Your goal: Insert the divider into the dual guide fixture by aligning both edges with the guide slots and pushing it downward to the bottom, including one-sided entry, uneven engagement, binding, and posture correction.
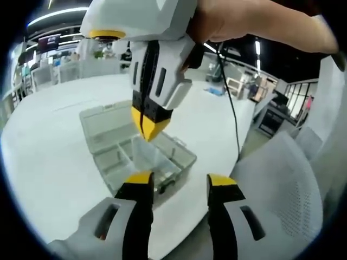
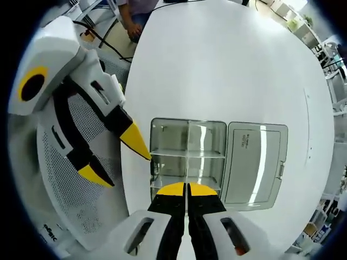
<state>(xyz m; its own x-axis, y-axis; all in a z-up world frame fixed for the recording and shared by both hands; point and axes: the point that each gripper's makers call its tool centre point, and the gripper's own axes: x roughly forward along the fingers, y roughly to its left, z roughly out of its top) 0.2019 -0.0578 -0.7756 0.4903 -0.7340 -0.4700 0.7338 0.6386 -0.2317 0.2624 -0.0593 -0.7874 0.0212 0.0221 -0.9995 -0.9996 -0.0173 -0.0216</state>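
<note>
**Clear divider poised over compartment box as both grippers close in**

Nearest the lens, the right gripper has its yellow-tipped jaws pressed together on a thin transparent divider, which hangs edge-down just above the clear plastic box on the white round table. In the left gripper view the right gripper comes down from above, its tips directly over the middle of the box, a hand wrapped around its body. The left gripper waits beside the near edge of the box with its jaws spread and nothing between them.

The table dominates the scene; a white mesh chair stands at its edge, close under the left gripper. The box lies with its lid flung flat open beside it, fixed partitions already crossing the inside. A black cable trails over the table edge behind the box.

The divider looks light, thin and slick, stiff along its face but likely to flex or cock if pushed from one corner. The top edge near the middle seems the sound place to pinch it, leaving both side edges free for the guide slots. Whether either edge has entered a slot cannot be told. The box, light itself, may skid unless the left gripper steadies it
</note>
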